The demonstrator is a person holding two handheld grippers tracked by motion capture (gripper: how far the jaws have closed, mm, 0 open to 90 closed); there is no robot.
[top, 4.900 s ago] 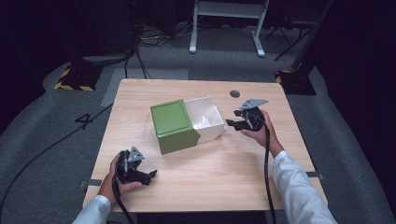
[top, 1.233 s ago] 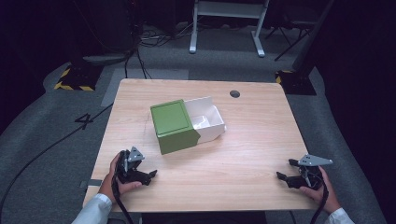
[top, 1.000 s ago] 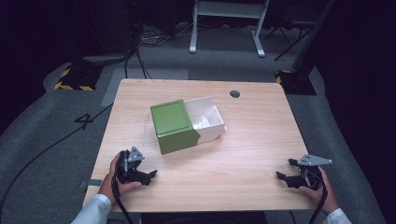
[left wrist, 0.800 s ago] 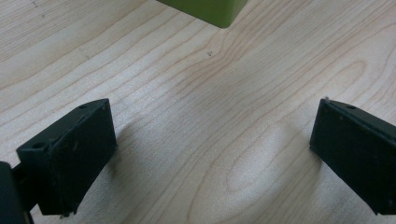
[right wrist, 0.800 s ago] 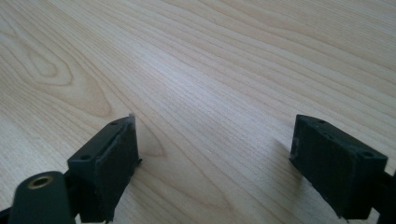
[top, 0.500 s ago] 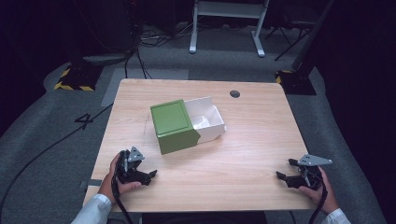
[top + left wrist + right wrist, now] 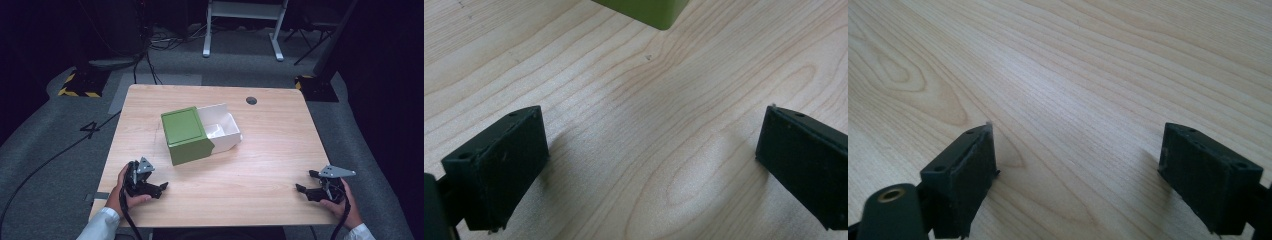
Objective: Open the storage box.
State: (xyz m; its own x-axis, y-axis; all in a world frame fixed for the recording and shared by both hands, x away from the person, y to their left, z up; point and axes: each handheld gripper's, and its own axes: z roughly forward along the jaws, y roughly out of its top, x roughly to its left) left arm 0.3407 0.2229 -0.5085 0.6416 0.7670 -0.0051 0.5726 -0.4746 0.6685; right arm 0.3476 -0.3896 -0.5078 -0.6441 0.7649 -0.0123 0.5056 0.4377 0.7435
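Two grippers I hold low on the table [image 7: 270, 150], left gripper [image 7: 159, 188] jaws wide, right gripper [image 7: 303, 185] jaws wide, green box [image 7: 186, 134] with white drawer [image 7: 222, 131] mid-table, nothing between.

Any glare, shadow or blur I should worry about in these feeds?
High view: table evenly lit, surroundings dark, slightly soft. Left gripper view: pale sheen mid-table, green box corner sharp, soft shadows beside the black jaws. Right gripper view: wood grain crisp, no glare.

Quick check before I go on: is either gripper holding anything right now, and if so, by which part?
Nothing is held. The left gripper and the right gripper both rest open on the table, bare wood between their jaws, apart from the green and white box.
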